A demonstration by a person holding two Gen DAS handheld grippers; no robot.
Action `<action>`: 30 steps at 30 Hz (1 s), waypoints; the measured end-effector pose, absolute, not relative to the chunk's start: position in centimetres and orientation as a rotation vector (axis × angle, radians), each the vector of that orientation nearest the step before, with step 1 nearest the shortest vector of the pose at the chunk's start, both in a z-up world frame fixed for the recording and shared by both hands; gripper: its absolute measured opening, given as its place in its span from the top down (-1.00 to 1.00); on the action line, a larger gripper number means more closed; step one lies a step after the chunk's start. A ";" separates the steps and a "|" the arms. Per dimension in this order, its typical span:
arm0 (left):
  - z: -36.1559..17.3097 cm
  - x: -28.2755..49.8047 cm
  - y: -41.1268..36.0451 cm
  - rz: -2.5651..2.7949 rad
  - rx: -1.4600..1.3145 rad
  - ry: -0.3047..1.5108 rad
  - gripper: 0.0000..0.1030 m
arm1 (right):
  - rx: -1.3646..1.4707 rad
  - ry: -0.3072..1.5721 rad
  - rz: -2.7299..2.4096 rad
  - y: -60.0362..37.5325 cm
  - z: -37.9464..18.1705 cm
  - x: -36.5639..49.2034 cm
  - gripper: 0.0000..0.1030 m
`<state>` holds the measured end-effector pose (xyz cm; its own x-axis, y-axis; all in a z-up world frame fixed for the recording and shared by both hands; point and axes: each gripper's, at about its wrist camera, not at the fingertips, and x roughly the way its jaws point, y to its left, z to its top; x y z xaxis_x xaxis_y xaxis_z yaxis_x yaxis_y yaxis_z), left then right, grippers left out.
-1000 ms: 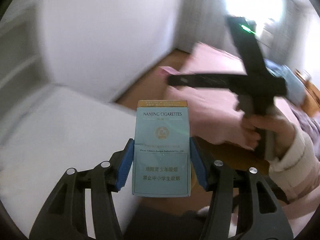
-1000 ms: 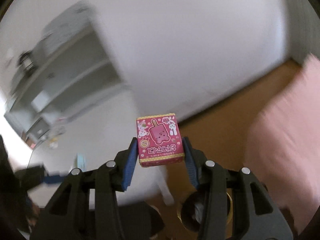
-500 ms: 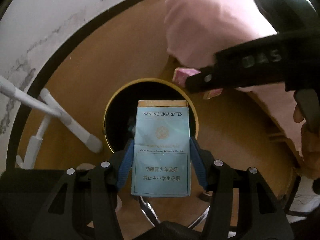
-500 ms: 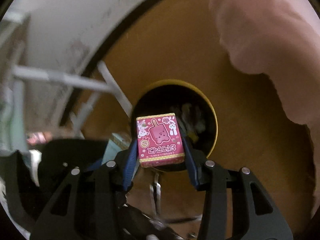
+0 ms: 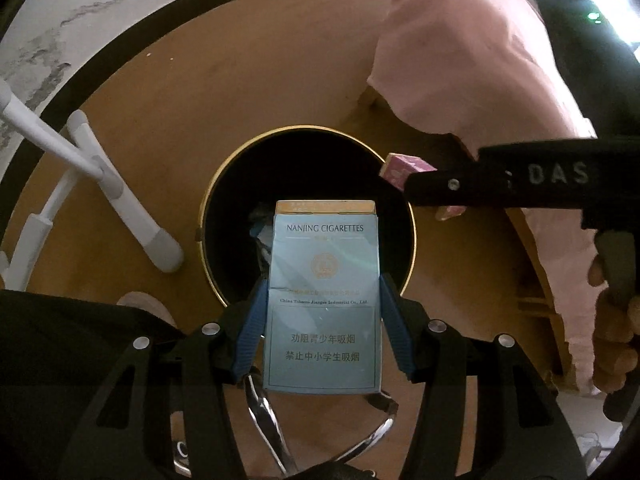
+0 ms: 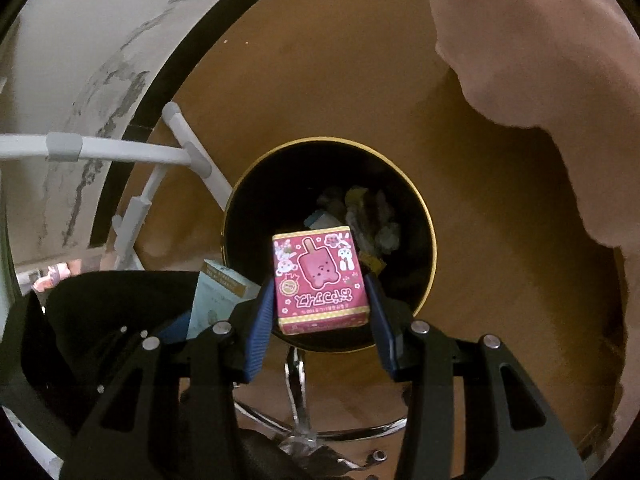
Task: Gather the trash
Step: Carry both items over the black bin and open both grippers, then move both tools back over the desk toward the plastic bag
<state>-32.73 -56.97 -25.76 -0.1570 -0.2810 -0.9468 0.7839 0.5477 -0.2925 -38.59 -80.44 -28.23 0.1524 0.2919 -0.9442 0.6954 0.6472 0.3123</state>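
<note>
My left gripper (image 5: pixel 322 300) is shut on a pale blue cigarette pack (image 5: pixel 324 296), held upright above a round black trash bin with a gold rim (image 5: pixel 208 208). My right gripper (image 6: pixel 320 292) is shut on a pink ice-cream box (image 6: pixel 318 280), also over the trash bin (image 6: pixel 430 240), which holds several crumpled scraps (image 6: pixel 372 220). In the left wrist view the right gripper (image 5: pixel 404 174) reaches in from the right with the pink box (image 5: pixel 406 166) at the bin's edge. In the right wrist view the cigarette pack (image 6: pixel 218 292) shows at lower left.
The bin stands on a brown wooden floor (image 5: pixel 200 100). White tube legs (image 5: pixel 120 196) of a frame stand left of it. Pink bedding (image 5: pixel 460 60) hangs at the upper right. Chrome chair-base legs (image 6: pixel 296 420) lie below the grippers. A person's hand (image 5: pixel 616 336) grips the right handle.
Both grippers swung down from facing the white wall and desk to pointing at the floor, then edged closer over the bin. Each keeps its box.
</note>
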 end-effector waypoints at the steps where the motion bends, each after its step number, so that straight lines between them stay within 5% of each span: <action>1: -26.1 -32.6 -57.0 -0.999 0.463 1.445 -0.04 | 0.905 1.438 -0.352 -80.5 -28.6 -38.7 0.14; 12: -26.4 -32.2 -57.0 -1.028 0.416 1.485 -0.05 | 0.925 1.446 -0.366 -80.3 -29.1 -38.5 0.13; 13: -26.7 -32.2 -57.1 -1.027 0.419 1.498 -0.07 | 0.926 1.443 -0.375 -80.3 -29.2 -38.5 0.04; 14: -26.8 -32.2 -57.1 -1.022 0.420 1.505 -0.09 | 0.943 1.441 -0.383 -80.5 -29.2 -38.6 -0.43; 16: -26.7 -32.4 -57.1 -1.029 0.416 1.496 -0.82 | 0.978 1.431 -0.419 -80.8 -29.0 -39.0 -0.86; 19: -25.1 -33.2 -57.2 -1.108 0.386 1.436 -0.83 | 0.978 1.374 -0.490 -81.7 -27.3 -39.9 -0.86; 24: -17.2 -37.6 -56.5 -1.361 0.377 1.200 -0.82 | 0.783 1.062 -0.808 -84.9 -16.4 -44.3 -0.85; 30: 0.4 -41.2 -51.3 -1.585 0.278 0.703 -0.83 | 0.529 0.480 -1.159 -82.5 -0.4 -51.0 -0.86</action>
